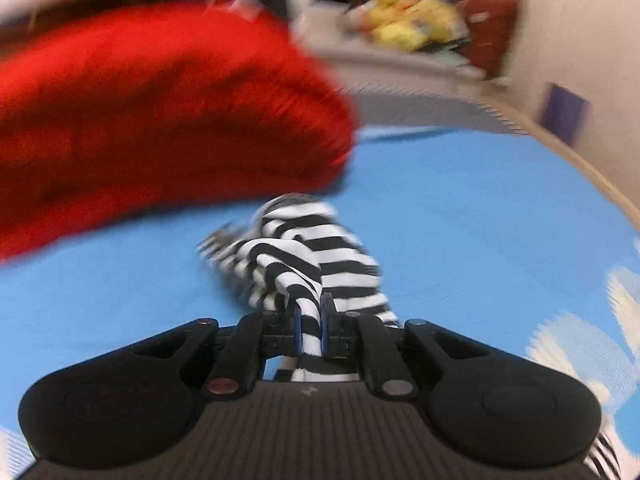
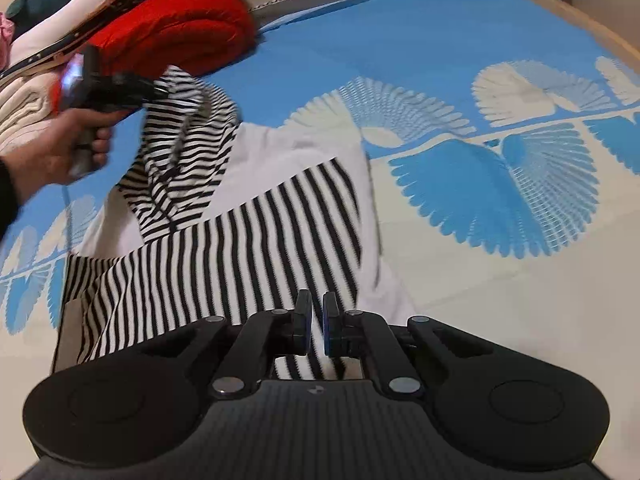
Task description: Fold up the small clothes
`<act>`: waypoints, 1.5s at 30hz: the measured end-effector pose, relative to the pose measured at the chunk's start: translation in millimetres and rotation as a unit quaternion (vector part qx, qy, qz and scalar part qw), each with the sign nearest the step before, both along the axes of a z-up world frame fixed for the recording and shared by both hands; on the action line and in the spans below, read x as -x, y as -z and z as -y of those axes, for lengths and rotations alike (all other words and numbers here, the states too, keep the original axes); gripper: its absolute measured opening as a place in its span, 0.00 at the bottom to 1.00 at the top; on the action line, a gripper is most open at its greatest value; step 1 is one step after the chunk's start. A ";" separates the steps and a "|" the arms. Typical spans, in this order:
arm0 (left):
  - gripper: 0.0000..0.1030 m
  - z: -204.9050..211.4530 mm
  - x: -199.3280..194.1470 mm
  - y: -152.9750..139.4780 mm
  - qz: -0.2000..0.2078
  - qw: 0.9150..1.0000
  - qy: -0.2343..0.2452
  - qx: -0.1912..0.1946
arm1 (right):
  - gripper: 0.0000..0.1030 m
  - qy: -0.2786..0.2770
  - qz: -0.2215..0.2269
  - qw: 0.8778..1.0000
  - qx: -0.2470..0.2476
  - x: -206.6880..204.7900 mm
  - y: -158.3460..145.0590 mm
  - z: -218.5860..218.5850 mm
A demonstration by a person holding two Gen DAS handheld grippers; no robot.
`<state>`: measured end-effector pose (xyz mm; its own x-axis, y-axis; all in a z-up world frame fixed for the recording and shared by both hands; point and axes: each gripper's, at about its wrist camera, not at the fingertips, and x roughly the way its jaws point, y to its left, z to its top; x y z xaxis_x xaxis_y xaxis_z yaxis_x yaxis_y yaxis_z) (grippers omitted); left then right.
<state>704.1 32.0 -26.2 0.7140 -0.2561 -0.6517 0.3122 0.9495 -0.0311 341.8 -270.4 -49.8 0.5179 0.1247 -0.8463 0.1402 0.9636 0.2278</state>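
A small black-and-white striped garment (image 2: 224, 248) with white parts lies on the blue patterned cloth (image 2: 440, 40). My left gripper (image 1: 310, 322) is shut on a bunched sleeve of the striped garment (image 1: 304, 256) and holds it lifted; it also shows in the right wrist view (image 2: 160, 94) at the upper left, held by a hand. My right gripper (image 2: 316, 320) is shut on the garment's near striped edge, low over the surface.
A red folded garment (image 1: 160, 100) lies close behind the striped one, also in the right wrist view (image 2: 180, 24), with a pile of pale clothes (image 2: 24, 100) at its left. Yellow soft toys (image 1: 412, 16) sit on a far shelf. The bed's wooden edge (image 1: 580, 164) runs at the right.
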 end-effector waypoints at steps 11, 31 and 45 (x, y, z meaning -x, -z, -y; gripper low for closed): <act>0.20 26.3 401.0 -29.0 -0.033 0.960 0.274 -0.043 | 0.06 0.063 0.046 0.996 -0.035 8.7 -31.3 26.6; 0.52 -14.0 348.6 45.8 -0.293 0.898 -0.172 0.279 | 0.54 -0.028 -0.028 0.993 -0.110 -17.3 32.5 -57.4; 0.03 -81.7 351.3 -31.6 -0.125 0.933 -0.240 0.237 | 0.01 0.059 0.123 0.941 -0.311 15.5 -14.9 6.7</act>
<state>352.8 113.7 5.3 0.6608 -0.2487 -0.7082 -0.2182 0.8391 -0.4984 326.3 -277.1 -34.9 0.7296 0.4858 -0.4814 0.1070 0.6142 0.7819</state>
